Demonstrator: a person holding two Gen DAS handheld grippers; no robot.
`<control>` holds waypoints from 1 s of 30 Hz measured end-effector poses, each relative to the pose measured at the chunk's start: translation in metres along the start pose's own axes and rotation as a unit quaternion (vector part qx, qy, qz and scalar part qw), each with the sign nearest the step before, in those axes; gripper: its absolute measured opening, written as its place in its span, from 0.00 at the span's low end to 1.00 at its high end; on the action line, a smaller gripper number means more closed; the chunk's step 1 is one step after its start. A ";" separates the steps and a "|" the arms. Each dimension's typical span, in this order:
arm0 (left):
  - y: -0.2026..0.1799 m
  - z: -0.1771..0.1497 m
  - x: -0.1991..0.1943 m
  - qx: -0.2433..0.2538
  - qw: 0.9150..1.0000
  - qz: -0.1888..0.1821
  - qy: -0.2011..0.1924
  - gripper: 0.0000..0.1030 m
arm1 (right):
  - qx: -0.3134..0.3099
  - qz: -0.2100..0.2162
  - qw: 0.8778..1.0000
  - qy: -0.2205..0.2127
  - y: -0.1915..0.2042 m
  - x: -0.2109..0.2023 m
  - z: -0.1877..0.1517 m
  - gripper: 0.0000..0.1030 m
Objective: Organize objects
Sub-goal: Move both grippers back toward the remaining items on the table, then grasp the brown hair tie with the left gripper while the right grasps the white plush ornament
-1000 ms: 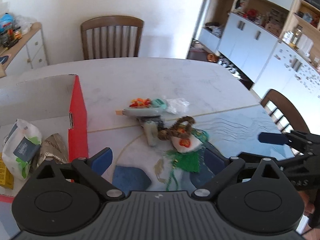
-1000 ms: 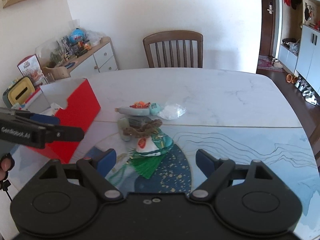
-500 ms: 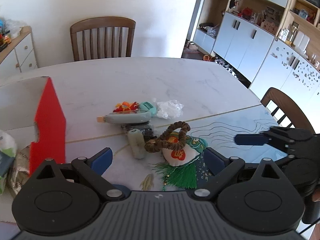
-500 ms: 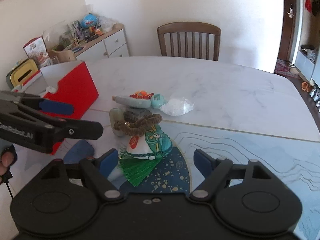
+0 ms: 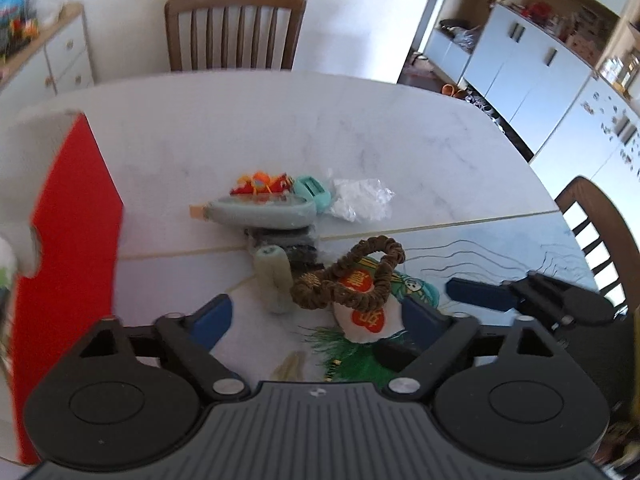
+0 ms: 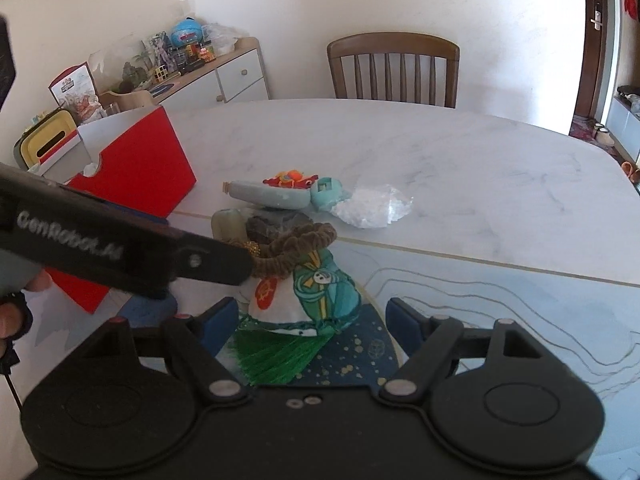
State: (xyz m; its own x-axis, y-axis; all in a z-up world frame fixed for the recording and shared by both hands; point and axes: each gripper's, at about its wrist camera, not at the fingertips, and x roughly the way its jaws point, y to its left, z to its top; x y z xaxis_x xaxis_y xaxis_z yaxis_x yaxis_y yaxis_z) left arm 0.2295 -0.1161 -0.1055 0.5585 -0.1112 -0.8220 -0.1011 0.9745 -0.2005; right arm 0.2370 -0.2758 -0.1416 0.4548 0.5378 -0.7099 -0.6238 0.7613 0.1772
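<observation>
A white marble-patterned table (image 5: 360, 120) with a rounded edge fills the middle of both views; its lower right part carries a pale blue mat with dark wavy lines (image 6: 500, 312). At the left edge of the frame an open red cardboard box (image 5: 72, 216) stands on it. Near the centre lies a cluster: a grey-green oblong case (image 5: 260, 212), a small mint-green plastic piece (image 5: 312, 190), a crumpled clear plastic bag (image 6: 372, 206), a pale green roll (image 5: 274, 276), and a white and teal embroidered pouch with green tassel (image 6: 316, 300), topped by a brown braided loop (image 5: 348, 280).
</observation>
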 end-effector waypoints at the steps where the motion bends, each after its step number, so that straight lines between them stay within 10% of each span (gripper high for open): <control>1: 0.001 0.001 0.003 -0.011 1.000 -0.005 0.007 0.68 | 0.002 0.001 1.000 0.000 0.000 0.002 0.000 0.77; 15: 0.017 0.012 0.024 -0.128 0.989 -0.053 0.048 0.33 | 0.006 0.017 1.000 -0.001 0.007 0.022 0.005 0.74; 30: 0.011 0.008 0.006 -0.102 0.994 -0.048 0.010 0.05 | -0.006 -0.002 1.000 -0.005 0.017 0.012 0.003 0.51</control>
State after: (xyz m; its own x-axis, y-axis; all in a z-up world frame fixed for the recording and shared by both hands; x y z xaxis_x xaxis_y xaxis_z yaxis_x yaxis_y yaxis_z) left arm 0.2388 -0.1046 -0.1082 0.5577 -0.2069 -0.8038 -0.2138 0.9000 -0.3799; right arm 0.2338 -0.2559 -0.1449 0.4632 0.5378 -0.7044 -0.6290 0.7594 0.1662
